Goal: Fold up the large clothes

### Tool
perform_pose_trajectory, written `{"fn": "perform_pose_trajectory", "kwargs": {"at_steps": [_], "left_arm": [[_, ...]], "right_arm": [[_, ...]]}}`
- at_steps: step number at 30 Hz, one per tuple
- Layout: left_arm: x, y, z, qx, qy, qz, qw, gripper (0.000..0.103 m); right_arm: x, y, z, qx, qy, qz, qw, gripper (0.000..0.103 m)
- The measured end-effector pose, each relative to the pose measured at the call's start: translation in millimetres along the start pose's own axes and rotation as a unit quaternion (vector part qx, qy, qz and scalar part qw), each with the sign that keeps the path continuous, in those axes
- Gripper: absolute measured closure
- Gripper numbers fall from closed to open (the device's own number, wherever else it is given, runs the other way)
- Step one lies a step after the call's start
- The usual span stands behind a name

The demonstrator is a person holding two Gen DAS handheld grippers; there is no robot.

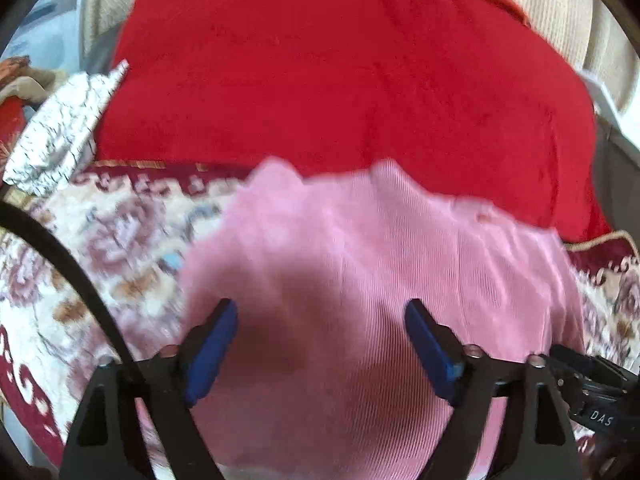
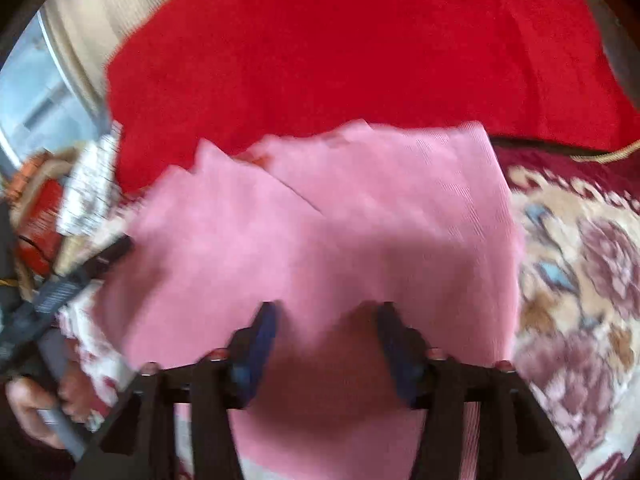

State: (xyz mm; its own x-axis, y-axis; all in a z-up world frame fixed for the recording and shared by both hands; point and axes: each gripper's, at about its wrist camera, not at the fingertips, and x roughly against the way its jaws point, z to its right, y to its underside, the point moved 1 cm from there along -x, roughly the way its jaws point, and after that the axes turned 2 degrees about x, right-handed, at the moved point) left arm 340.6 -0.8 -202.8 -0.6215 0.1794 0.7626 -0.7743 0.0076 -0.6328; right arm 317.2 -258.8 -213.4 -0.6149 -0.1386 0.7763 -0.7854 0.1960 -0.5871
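A pink ribbed garment point(image 1: 360, 264) lies spread on a floral cover, blurred in both views. In the right wrist view the pink garment point(image 2: 340, 208) shows a folded layer with a diagonal edge across its top. My left gripper point(image 1: 320, 304) hovers over the near part of the cloth. Its blue pads point(image 1: 214, 344) stand wide apart and open, with nothing pressed between them. My right gripper point(image 2: 327, 308) is also open above the near edge of the garment, and its pads point(image 2: 260, 344) are clear of the fabric.
A red plush blanket point(image 1: 340, 72) fills the back, with beige ribbed upholstery point(image 1: 560, 8) behind it. The floral cover point(image 2: 580, 280) reaches out on both sides. A white patterned folded cloth point(image 1: 64, 128) sits at the left. A hand point(image 2: 32, 408) holds a tool handle at lower left.
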Motion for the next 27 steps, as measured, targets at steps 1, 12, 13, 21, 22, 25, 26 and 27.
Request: {"fn": "perform_pose_trajectory", "kwargs": {"at_steps": [1,12,13,21,22,25,26,27], "left_arm": [[-11.8,4.4,-0.1,-0.001,-0.012,-0.026,0.9996,0.012],[-3.5,18.4,-1.8,-0.017,-0.071,-0.032,0.9968,0.010],[6.2,21.4,-5.9,-0.015,-0.078,-0.014,0.9967,0.010],[33.7,29.1,-49.6,0.032,-0.110,0.059,0.9916,0.010],[24.1,28.4,-56.2,0.036,-0.122,0.041,0.9911,0.010],[-1.1,35.4,-71.0,0.062,-0.116,-0.021,0.9911,0.008],[-2.3,36.0,-76.8,0.081,-0.101,-0.025,0.9913,0.008],[-1.9,36.2,-81.8,0.093,-0.088,-0.025,0.9914,0.008]], "right_arm": [[-1.8,3.0,1.6,0.002,-0.001,0.009,1.000,0.035],[-5.9,5.9,-5.8,0.038,-0.028,0.042,0.998,0.001],[-3.4,5.0,-1.6,0.023,-0.039,0.045,0.998,0.002],[44.5,-0.9,8.3,0.022,0.002,0.131,0.991,0.029],[38.7,-2.9,11.5,0.017,0.006,0.123,0.992,0.032],[-3.1,-4.4,28.8,-0.015,0.008,0.049,0.999,0.033],[-13.8,-4.4,30.4,-0.013,0.007,0.034,0.999,0.031],[-13.3,-5.7,26.7,-0.002,0.017,0.048,0.999,0.029]]}}
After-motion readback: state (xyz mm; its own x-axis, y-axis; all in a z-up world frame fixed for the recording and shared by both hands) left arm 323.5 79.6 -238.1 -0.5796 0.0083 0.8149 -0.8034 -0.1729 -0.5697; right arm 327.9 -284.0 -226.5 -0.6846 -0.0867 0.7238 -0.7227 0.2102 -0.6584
